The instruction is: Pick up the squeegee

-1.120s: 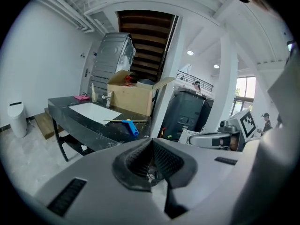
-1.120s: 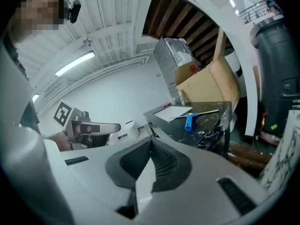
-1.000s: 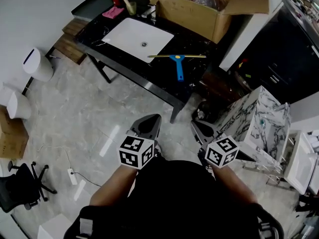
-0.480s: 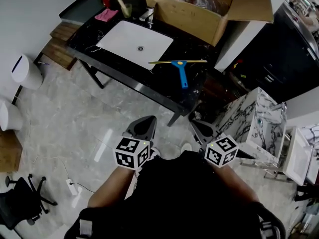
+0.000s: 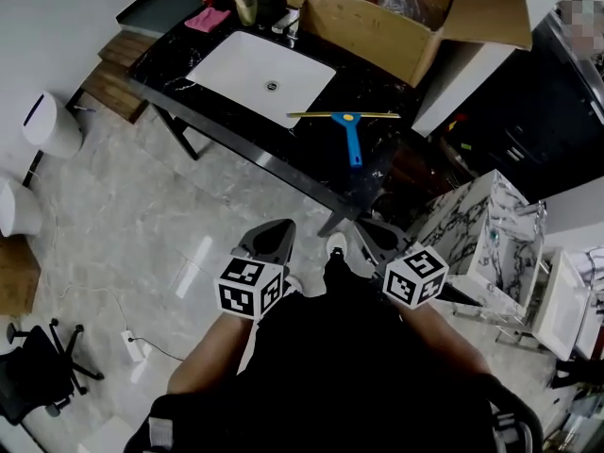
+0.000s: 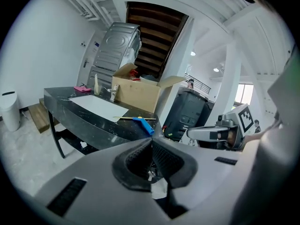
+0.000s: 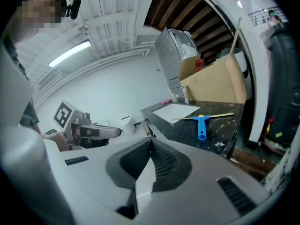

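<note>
The squeegee (image 5: 351, 136) has a blue handle and a long yellowish blade; it lies flat on the black counter (image 5: 377, 173), right of the white sink. It shows too in the left gripper view as the squeegee (image 6: 143, 123) and in the right gripper view as the squeegee (image 7: 201, 123). My left gripper (image 5: 274, 235) and right gripper (image 5: 370, 238) hang over the floor in front of the counter, well short of it. Both have their jaws pressed together with nothing between them.
A white sink (image 5: 264, 72) is set in the counter's left part. An open cardboard box (image 5: 396, 17) stands at the back. A marbled cabinet (image 5: 481, 225) stands to the right, a white bin (image 5: 47, 121) and an office chair (image 5: 38, 385) to the left.
Both grippers have come a little nearer to the counter, and the right one has shifted slightly left. The view has swung, so the counter sits lower in the head view.
</note>
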Available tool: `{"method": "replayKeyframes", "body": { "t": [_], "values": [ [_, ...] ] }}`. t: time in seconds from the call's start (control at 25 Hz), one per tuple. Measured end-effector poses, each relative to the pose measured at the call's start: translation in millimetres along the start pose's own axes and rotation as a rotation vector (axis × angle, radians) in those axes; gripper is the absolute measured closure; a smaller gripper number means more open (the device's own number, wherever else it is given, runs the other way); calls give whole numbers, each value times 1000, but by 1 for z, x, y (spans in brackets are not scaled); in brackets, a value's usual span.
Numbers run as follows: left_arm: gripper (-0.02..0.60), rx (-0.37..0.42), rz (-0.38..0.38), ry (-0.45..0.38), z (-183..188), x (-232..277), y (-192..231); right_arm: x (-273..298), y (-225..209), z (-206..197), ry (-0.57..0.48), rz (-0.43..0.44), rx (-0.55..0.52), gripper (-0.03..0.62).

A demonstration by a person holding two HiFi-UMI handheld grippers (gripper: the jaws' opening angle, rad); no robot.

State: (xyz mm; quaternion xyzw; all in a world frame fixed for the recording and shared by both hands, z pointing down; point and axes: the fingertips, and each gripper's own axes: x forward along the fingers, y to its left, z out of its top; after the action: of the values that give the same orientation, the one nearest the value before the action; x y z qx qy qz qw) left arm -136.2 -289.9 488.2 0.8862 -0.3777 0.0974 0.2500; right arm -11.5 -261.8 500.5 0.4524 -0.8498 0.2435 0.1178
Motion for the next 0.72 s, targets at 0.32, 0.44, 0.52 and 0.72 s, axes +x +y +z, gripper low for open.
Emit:
{"method": "replayKeyframes", "body": {
  "t": [0.32, 0.44, 0.52, 0.72],
  "values": [
    [565, -6, 89, -25, 17, 5, 17, 17, -21, 31, -42, 36, -32, 585],
    [565, -15, 103, -22, 20, 11, 21, 24, -38, 38, -41, 15, -32, 585],
    [565, -31, 116, -17, 18, 15, 24, 29, -54, 43, -35, -10, -21, 585],
    [565, -56, 146, 14, 13, 28, 30, 52, -89, 53, -4, -63, -5, 585]
  ]
}}
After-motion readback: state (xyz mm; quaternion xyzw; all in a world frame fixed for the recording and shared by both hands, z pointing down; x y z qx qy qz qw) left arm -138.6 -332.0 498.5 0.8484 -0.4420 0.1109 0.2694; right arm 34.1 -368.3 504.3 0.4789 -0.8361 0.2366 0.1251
